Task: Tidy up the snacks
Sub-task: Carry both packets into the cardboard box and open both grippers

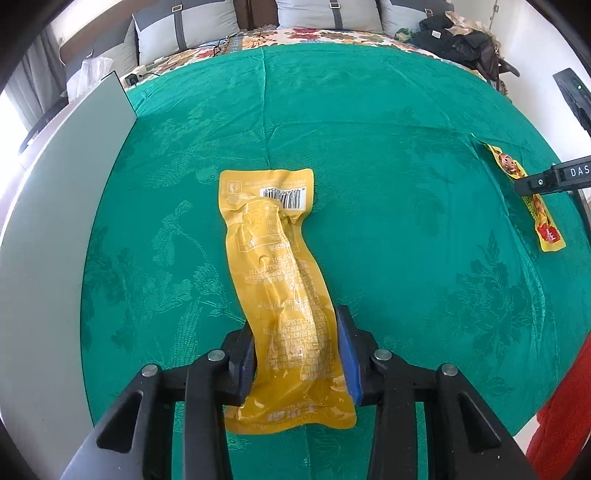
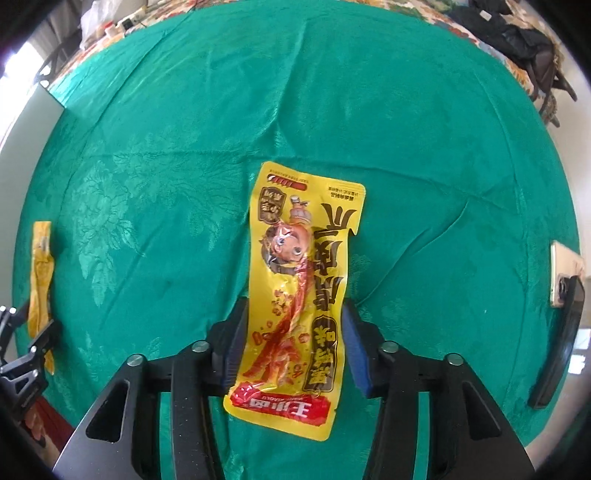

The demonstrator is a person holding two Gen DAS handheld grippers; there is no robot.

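Snacks lie on a green cloth (image 1: 369, 129) with a woven flower pattern, spread over a bed — grey pillows (image 1: 184, 26) and a floral sheet (image 1: 332, 37) show at its far end.

The left gripper (image 1: 295, 354) has its jaws closed on the near part of a plain yellow packet (image 1: 273, 266), the blue pads pressing its two long edges. The packet runs away from the camera, crinkled, with its barcode end farthest out and resting on the cloth.

The right gripper (image 2: 291, 343) straddles a printed yellow packet (image 2: 299, 280) with a cartoon face and red strips on its front. Its left pad touches the packet's edge; the right pad sits just beside the other edge, and I cannot tell whether it is pressing. This packet also lies lengthwise between the jaws, flat on the cloth.

From the left wrist view the printed packet (image 1: 532, 199) sits well apart to the right, with the other gripper (image 1: 554, 181) over it. From the right wrist view the plain packet (image 2: 42, 280) shows at the far left edge. A pale green board (image 1: 55, 221) lies beside the cloth on the left, dark clothing (image 1: 461, 40) is piled at the far right corner, and a phone (image 2: 565, 273) lies at the cloth's right edge.
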